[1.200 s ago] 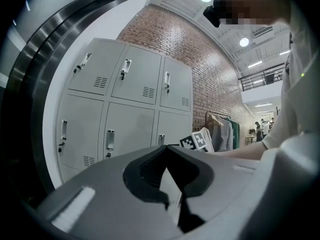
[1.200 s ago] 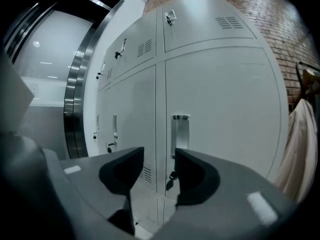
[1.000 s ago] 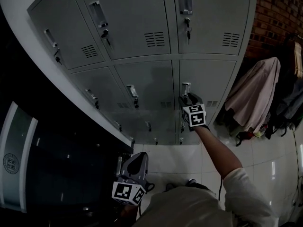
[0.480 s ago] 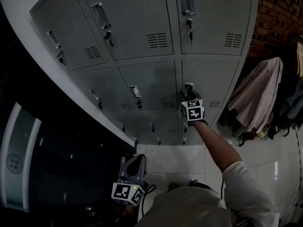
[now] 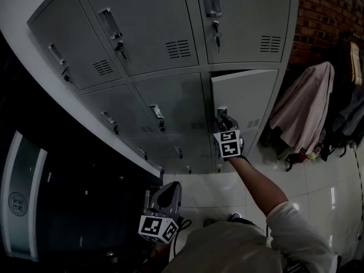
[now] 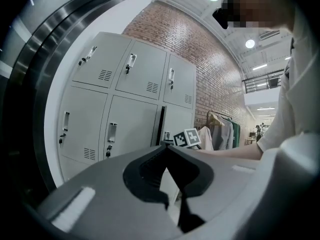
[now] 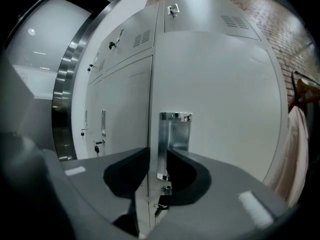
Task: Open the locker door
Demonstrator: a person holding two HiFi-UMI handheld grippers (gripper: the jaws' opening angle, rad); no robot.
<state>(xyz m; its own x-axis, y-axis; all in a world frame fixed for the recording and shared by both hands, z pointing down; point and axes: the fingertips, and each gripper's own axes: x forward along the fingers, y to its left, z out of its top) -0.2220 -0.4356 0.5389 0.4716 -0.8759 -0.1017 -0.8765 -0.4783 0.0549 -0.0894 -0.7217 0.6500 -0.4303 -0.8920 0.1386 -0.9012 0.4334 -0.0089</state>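
Observation:
The grey locker door (image 5: 244,95) in the right column, middle row, stands slightly ajar, with a dark gap along its top edge. My right gripper (image 5: 223,118) is at its metal handle (image 5: 222,111). In the right gripper view the jaws (image 7: 158,151) are closing around the door's edge and the left strip of the handle (image 7: 175,134), and both pads seem to touch it. A key (image 7: 162,201) hangs just below. My left gripper (image 5: 169,187) hangs low by the person's body, shut and empty (image 6: 167,146). The left gripper view shows the ajar door (image 6: 177,121).
More shut lockers (image 5: 165,38) with handles and keys fill the wall to the left and above. Coats (image 5: 301,112) hang on a rack to the right, against a brick wall (image 5: 324,16). A dark glass panel (image 5: 51,209) stands at the left, above white floor tiles (image 5: 318,203).
The right gripper reached the handle and its jaws narrowed around it. The door, flush one second ago, has swung out a little. The left gripper stayed low.

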